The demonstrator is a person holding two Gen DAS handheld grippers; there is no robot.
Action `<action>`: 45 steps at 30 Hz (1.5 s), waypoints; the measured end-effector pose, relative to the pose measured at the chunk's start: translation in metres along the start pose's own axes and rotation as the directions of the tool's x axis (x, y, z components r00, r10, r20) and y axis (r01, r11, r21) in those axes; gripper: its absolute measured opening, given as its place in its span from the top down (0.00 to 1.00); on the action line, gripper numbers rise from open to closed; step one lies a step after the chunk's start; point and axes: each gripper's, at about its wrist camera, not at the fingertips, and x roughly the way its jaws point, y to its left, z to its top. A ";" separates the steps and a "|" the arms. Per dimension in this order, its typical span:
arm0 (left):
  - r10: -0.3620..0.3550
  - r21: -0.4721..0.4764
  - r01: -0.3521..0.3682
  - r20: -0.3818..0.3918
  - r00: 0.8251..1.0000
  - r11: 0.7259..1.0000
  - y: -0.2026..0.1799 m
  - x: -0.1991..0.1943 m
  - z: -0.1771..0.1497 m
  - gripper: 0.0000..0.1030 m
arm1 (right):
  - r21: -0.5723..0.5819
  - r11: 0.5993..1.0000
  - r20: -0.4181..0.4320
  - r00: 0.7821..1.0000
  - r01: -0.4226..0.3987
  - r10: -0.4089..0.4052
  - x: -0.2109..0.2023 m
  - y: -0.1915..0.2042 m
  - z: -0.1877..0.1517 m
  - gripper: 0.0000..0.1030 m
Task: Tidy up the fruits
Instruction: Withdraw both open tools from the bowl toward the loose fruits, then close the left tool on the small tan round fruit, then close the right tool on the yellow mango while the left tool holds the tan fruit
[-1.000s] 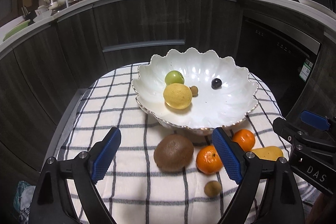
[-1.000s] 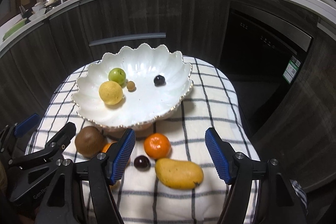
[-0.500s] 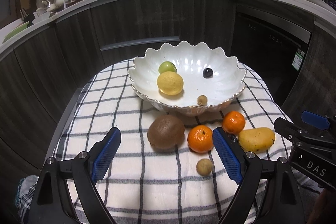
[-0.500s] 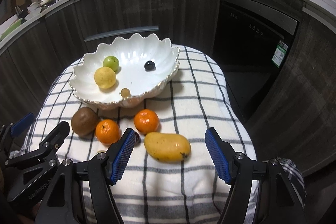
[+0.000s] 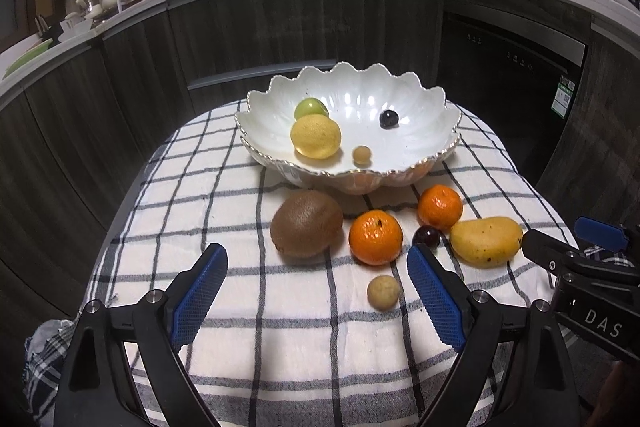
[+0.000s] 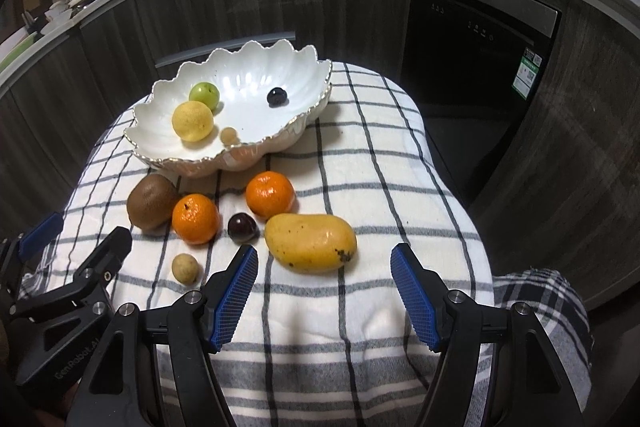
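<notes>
Pulling back from the scalloped bowl — both grippers are now hanging over the loose fruit, left gripper opening wider and empty above the kiwi, right gripper half-open and empty behind the mango.

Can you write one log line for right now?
left gripper: opening, empty | right gripper: open, empty | yellow mango: on checked cloth

A yellow lemon, a green fruit, a dark grape and a small tan fruit are held in the scalloped white bowl, while a kiwi, two oranges, a dark plum, a mango and another tan fruit are laid before it on the checked cloth
</notes>
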 end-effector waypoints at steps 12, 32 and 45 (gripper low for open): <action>-0.006 0.041 0.007 -0.033 0.999 0.999 -0.019 0.025 -0.013 0.11 | -0.008 0.999 -0.007 0.999 0.045 -0.045 0.014 -0.008 -0.003 0.32; -0.077 0.072 0.089 -0.161 0.984 0.993 -0.050 0.069 -0.029 0.55 | 0.047 0.997 -0.069 0.996 0.054 -0.051 0.042 -0.029 -0.005 0.32; -0.099 0.074 0.112 -0.153 0.983 0.991 -0.049 0.066 -0.028 0.75 | 0.049 0.997 -0.070 0.996 0.052 -0.048 0.041 -0.029 -0.005 0.32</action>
